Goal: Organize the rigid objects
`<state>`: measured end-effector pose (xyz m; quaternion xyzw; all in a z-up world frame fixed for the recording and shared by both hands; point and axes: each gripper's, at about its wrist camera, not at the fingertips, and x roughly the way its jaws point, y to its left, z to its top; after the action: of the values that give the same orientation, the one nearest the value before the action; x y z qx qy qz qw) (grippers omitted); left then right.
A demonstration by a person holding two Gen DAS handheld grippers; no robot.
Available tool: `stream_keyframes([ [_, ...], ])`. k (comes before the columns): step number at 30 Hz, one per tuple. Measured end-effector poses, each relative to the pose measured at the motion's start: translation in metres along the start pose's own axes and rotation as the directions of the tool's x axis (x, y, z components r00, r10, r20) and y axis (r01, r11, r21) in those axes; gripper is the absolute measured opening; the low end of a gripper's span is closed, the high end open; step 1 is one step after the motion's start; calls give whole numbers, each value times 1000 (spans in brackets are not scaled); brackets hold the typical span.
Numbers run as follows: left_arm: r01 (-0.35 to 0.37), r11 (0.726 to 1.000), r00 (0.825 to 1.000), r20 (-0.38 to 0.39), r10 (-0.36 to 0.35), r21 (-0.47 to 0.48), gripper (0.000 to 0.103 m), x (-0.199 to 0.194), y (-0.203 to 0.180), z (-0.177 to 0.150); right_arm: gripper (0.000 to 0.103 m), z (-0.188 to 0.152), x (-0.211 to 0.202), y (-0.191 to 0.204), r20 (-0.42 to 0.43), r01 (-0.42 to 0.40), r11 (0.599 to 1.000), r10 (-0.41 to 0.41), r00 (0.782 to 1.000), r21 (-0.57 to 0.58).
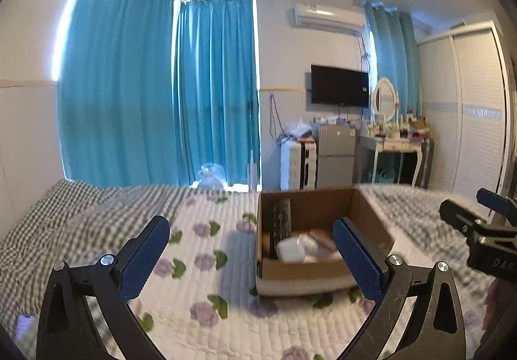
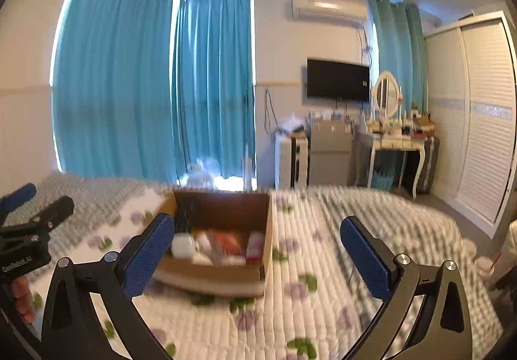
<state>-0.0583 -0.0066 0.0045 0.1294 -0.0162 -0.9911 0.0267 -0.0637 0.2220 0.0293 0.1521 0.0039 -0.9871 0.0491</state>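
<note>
Left gripper spread wide, blue pads apart, nothing between them; held above the bed, which carries a white quilt printed with purple flowers and green leaves. Right gripper likewise spread and empty, over the same quilt. Cardboard box sits open-topped on the bed, just beyond the left gripper's right pad and behind the right gripper's left pad. Inside the box: white rounded case near the front, a dark upright remote-like item leaning against the back-left wall, and a reddish item with a small pinkish one beside it, both blurred, identity unclear. Grey checked blanket lies on the bed's left side. Far wall: teal curtains, dark TV, dressing table with oval mirror.
</note>
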Motion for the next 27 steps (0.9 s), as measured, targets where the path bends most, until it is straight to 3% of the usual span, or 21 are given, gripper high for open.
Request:
stream_keyframes([
  [6, 17, 999, 999, -31, -15, 46, 103, 11, -14, -27, 103, -29, 25, 5, -89, 10, 1000, -12, 996, -23],
  [27, 24, 1000, 997, -77, -24, 0, 103, 12, -5, -31, 103, -31, 21, 5, -58, 42, 999, -43, 997, -29],
])
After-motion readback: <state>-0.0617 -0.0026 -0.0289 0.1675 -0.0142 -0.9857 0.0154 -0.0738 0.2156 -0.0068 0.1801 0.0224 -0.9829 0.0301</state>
